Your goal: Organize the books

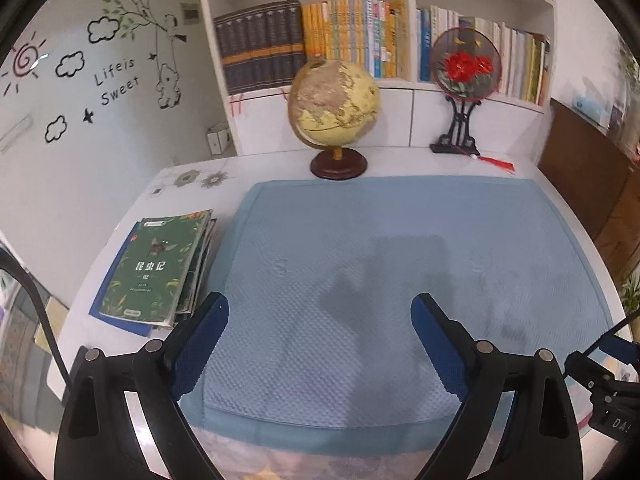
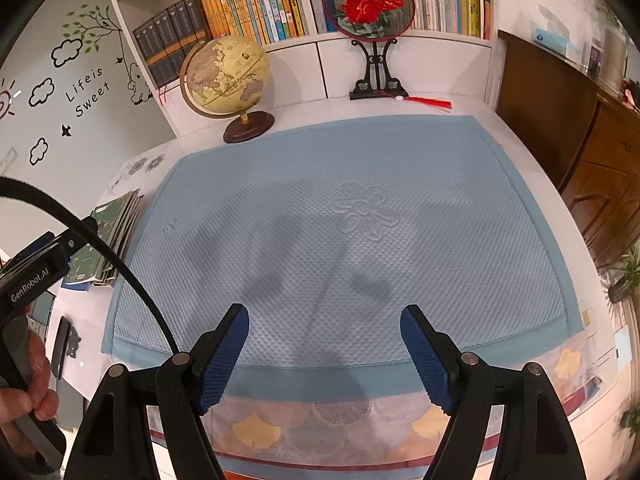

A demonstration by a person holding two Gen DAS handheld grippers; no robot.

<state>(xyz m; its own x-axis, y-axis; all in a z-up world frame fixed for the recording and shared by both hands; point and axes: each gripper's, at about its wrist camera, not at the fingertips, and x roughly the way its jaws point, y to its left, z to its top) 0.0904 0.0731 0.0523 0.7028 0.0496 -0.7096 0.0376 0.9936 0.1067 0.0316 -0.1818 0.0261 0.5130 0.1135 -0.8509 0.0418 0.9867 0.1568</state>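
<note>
We see a small stack of books (image 1: 158, 268) lying flat on the white worktop (image 1: 176, 184), just left of the blue quilted mat (image 1: 400, 240) that covers most of it; the top book has a dark green cover with leaves, an insect and white Chinese characters, and sits slightly askew on a blue-covered book beneath, with several thin spines showing along the stack's mat side. From the right wrist view the same stack (image 2: 108, 236) lies at the mat's (image 2: 320, 220) left edge. Our left gripper (image 1: 320, 340) hovers above the near part of the mat with its jaws spread wide and nothing between them; our right gripper (image 2: 324, 356) hangs over the mat's near edge, jaws likewise apart and holding nothing. The left gripper's body (image 2: 32, 276) reads "GenRobot.AI", held by our left hand (image 2: 24, 392). On the wall left of the mat a decal (image 1: 116, 80) reads "Life is Sweet" among clouds, a sun and a tree. Behind the mat stand a yellow globe (image 1: 334, 96) on a dark round base and a round fan (image 1: 466, 64) embroidered with red flowers on a black stand. Behind those, a white bookshelf (image 1: 410, 20) holds upright rows: dark volumes with orange bands, then yellow and orange spines, then pale ones, their titles too small to read.
</note>
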